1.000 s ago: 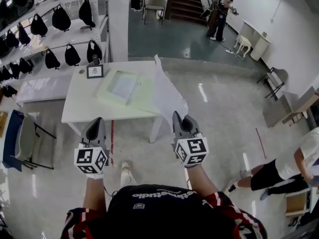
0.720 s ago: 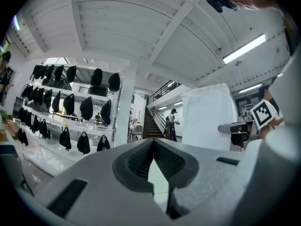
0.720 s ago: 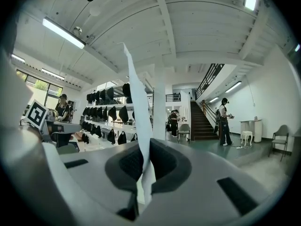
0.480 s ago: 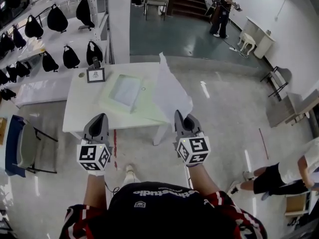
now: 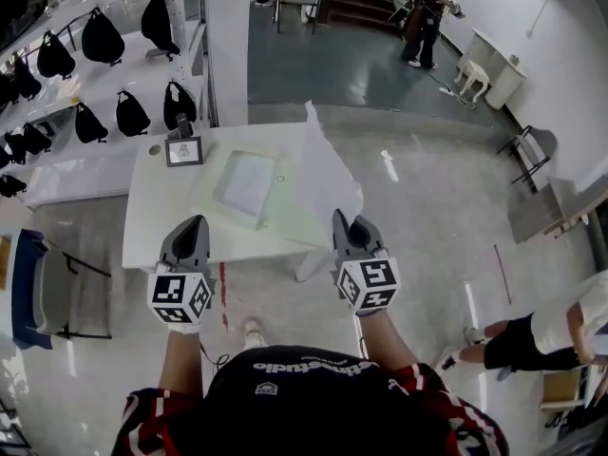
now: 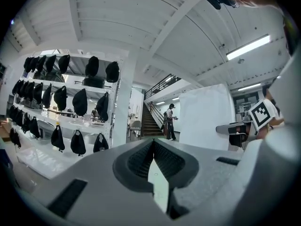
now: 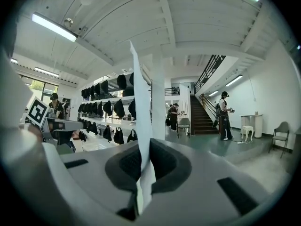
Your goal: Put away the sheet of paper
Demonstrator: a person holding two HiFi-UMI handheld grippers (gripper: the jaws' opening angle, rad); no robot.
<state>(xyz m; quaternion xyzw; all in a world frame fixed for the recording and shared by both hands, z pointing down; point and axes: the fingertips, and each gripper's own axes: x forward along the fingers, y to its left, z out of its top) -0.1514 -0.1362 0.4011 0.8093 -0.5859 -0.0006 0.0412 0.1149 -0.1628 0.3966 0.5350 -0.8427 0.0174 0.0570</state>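
White sheet of paper (image 5: 328, 174) stands upright, slightly curled

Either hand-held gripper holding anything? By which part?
Right hand-held gripper pinches the sheet of paper by its lower edge; left hand-held gripper holds nothing.

Paper (image 5: 328, 174) hides table (image 5: 157, 212) right edge; frame (image 5: 183, 150) print probably unreadable.

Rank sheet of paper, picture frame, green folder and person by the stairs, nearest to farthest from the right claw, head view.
1. sheet of paper, in the right claw.
2. green folder, on the table, leftward.
3. picture frame, table's far-left corner.
4. person by the stairs, far back.
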